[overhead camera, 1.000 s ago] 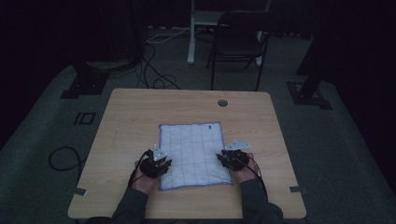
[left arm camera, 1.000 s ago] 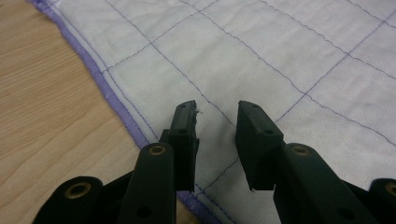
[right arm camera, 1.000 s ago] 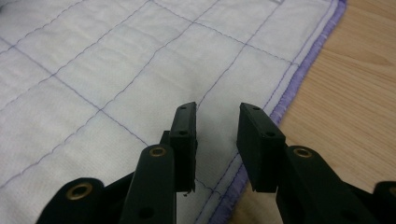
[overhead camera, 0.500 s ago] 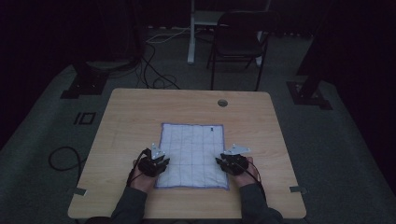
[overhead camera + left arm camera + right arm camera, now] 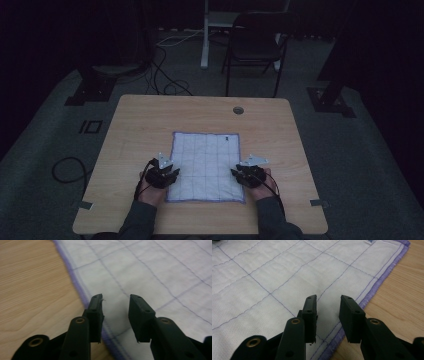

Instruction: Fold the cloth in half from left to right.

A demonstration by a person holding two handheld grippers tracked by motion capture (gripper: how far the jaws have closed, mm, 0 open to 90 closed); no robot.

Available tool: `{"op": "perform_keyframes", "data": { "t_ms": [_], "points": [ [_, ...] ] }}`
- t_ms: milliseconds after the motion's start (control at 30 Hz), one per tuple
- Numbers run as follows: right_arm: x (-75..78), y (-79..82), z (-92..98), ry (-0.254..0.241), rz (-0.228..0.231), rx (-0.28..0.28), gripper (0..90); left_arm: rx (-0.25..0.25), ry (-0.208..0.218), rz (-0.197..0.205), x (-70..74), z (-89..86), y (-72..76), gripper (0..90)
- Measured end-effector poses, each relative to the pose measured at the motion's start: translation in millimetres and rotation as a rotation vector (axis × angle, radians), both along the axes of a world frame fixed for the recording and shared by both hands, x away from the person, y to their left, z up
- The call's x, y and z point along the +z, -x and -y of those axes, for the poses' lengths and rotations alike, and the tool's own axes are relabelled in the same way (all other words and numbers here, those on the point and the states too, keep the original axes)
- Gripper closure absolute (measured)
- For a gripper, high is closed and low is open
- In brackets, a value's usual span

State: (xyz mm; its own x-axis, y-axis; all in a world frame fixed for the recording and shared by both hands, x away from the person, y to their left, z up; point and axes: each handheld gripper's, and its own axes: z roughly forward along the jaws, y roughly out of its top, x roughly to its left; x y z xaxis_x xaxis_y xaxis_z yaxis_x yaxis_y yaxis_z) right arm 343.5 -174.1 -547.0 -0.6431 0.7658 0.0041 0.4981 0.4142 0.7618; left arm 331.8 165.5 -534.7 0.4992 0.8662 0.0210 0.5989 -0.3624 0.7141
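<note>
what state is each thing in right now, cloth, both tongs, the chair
cloth: spread flat on the table, unfolded, purple hem all round
left tongs: open over the cloth's left edge, jaws have just been opening, nothing between them
right tongs: open over the cloth's right edge, gripping nothing
chair: upright behind the table, empty

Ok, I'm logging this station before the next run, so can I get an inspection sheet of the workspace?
Surface: wooden table, round grommet hole near the far edge.
Job's things: white cloth with purple hem, lying flat.
Clutter: nothing seen.
Grippers: left tongs open over the cloth's left hem, just been opening; right tongs open over its right hem; nothing between either.
Cables: black cables on the floor.
Surroundings: dark room, folding chair, stand bases.
</note>
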Motion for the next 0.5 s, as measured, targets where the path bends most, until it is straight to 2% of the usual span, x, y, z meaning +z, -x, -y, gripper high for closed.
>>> {"op": "perform_keyframes", "data": {
  "t_ms": [200,500],
  "points": [
    [-0.3,0.2,0.2,-0.003,0.002,0.0,67.5,0.05,0.012,0.001,0.2,-5.2,-1.9,57.4],
    [-0.5,0.3,0.2,-0.004,0.003,0.0,67.5,0.074,0.018,-0.014,-3.2,-5.9,-4.6,53.8]
  ]
}}
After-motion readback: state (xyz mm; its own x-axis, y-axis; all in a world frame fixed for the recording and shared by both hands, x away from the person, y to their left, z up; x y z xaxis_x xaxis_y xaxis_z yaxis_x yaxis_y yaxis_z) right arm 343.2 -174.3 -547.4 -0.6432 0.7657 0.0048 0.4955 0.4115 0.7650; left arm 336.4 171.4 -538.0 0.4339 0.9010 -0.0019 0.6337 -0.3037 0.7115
